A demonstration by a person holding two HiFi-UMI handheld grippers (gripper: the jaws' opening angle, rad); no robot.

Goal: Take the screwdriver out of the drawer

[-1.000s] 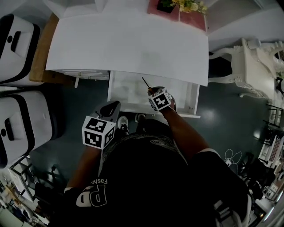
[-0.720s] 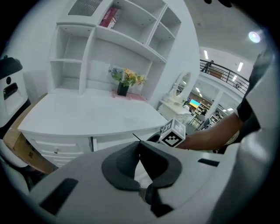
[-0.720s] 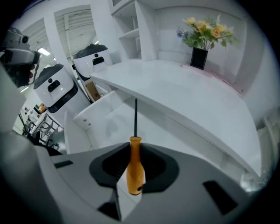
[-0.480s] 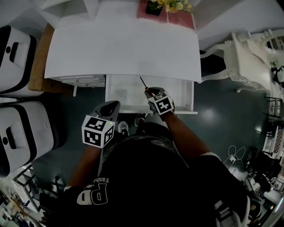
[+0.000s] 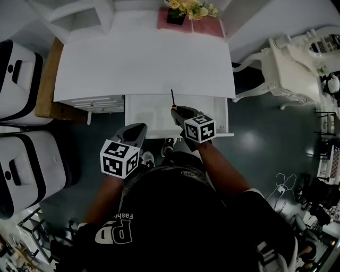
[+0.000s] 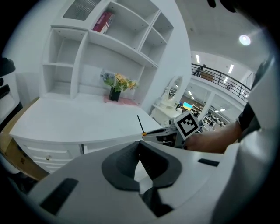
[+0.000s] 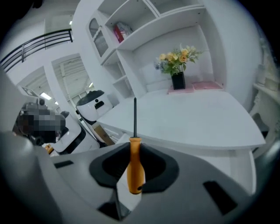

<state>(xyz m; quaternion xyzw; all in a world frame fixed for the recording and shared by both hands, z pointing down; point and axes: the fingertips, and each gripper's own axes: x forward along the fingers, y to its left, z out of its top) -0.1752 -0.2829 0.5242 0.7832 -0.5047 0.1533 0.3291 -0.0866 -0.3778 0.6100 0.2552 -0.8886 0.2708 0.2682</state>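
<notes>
A screwdriver (image 7: pixel 135 168) with an orange handle and a thin black shaft stands upright between the pads of my right gripper (image 7: pixel 133 170), which is shut on its handle. In the head view the right gripper (image 5: pixel 178 110) hovers above the open white drawer (image 5: pixel 150 110), and the screwdriver's shaft (image 5: pixel 172 97) points toward the desk top (image 5: pixel 143 64). My left gripper (image 5: pixel 135 131) hangs in front of the drawer's left corner, its jaws shut with nothing in them. The left gripper view shows its pads (image 6: pixel 120 164) meeting, with the screwdriver (image 6: pixel 140 124) and right gripper beyond.
A flower vase (image 5: pixel 187 7) on a pink mat stands at the desk's back, under white shelves (image 6: pixel 109 39). White machines (image 5: pixel 21 58) and a wooden board (image 5: pixel 45 69) are at the left. An ornate white chair (image 5: pixel 289 61) is at the right. A person's dark torso fills the lower head view.
My right gripper has risen out of the drawer with the screwdriver, and the shaft has swung more upright. The left gripper has shifted slightly upward.
</notes>
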